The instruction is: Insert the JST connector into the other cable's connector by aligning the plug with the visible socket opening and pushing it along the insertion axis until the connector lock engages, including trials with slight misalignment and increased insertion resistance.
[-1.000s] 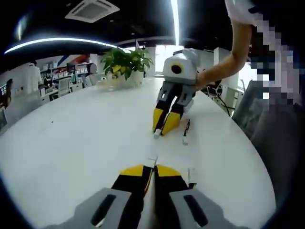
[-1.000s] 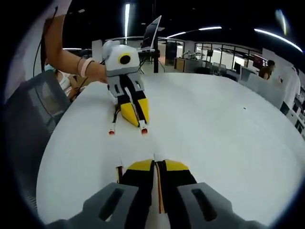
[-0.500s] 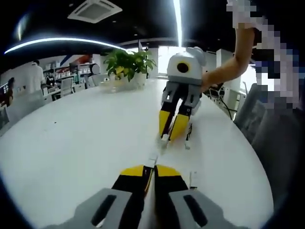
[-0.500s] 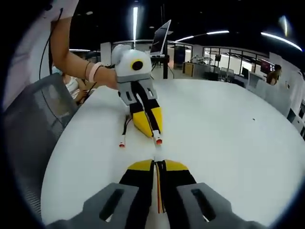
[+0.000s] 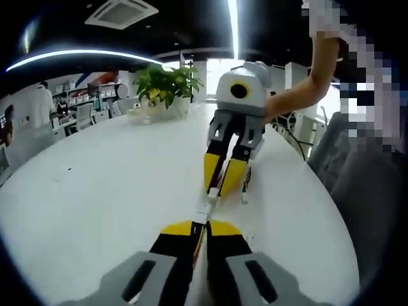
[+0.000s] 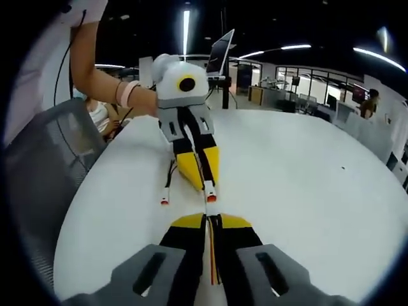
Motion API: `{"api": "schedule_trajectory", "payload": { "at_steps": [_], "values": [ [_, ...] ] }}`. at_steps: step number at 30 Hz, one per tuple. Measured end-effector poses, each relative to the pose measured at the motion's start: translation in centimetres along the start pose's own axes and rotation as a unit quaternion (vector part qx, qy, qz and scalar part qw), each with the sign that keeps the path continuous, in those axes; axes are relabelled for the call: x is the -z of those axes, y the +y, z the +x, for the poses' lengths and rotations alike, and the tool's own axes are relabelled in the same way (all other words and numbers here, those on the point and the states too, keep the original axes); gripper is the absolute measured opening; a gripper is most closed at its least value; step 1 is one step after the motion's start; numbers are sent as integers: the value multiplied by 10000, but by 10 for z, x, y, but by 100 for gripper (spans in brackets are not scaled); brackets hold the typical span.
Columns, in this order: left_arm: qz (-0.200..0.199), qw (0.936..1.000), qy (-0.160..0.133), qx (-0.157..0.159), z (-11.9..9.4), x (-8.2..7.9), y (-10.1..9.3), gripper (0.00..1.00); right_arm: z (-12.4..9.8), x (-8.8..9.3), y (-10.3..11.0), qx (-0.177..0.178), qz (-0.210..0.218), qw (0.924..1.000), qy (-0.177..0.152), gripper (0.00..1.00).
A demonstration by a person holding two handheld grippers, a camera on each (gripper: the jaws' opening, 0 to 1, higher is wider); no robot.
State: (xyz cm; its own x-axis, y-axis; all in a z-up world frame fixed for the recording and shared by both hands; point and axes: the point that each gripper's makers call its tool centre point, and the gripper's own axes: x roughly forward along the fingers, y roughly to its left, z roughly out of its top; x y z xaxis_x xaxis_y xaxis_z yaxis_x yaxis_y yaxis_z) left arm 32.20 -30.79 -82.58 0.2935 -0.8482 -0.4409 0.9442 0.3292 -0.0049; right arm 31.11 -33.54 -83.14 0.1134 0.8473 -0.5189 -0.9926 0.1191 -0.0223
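My left gripper [image 5: 205, 231] pinches a white JST connector [image 5: 203, 208] just beyond its tips, meeting the red-tipped plug [image 6: 210, 193] clamped in my right gripper [image 6: 210, 223], above the white table [image 5: 95, 185].

I am working in an open-plan office. My jaws reach out over a broad white counter [image 5: 95, 185] with a rounded edge, the sort used as a meeting table. A potted green plant [image 5: 167, 86] stands at its far end. Overhead, the dark ceiling carries long strip lights [image 5: 76, 56] and a square air-conditioning vent [image 5: 121, 11]. Desks and office chairs [image 5: 86, 115] line the background, with people [image 5: 43, 102] standing among them. In the right gripper view I see a laptop [image 6: 220, 48] with its lid raised, glass-walled rooms [image 6: 299, 76] behind, and a grey mesh chair [image 6: 44, 172] beside the counter.
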Motion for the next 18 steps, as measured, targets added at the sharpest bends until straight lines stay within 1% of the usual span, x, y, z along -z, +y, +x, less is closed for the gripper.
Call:
{"api": "schedule_trajectory", "payload": {
  "at_steps": [7, 10, 14, 18],
  "values": [
    [160, 9997, 150, 123, 3, -2, -7, 1, 2, 2, 0, -27, 56, 10000, 0, 4],
    [305, 9990, 274, 165, 6, 0, -10, 1, 2, 2, 0, -38, 88, 10000, 5, 4],
    [275, 9992, 260, 153, 6, -2, -11, 1, 2, 4, 0, -48, 102, 9999, 60, 4],
    [326, 9988, 318, 171, 5, -3, -12, 1, 2, 5, 0, -78, 106, 9999, 72, 4]
  ]
}}
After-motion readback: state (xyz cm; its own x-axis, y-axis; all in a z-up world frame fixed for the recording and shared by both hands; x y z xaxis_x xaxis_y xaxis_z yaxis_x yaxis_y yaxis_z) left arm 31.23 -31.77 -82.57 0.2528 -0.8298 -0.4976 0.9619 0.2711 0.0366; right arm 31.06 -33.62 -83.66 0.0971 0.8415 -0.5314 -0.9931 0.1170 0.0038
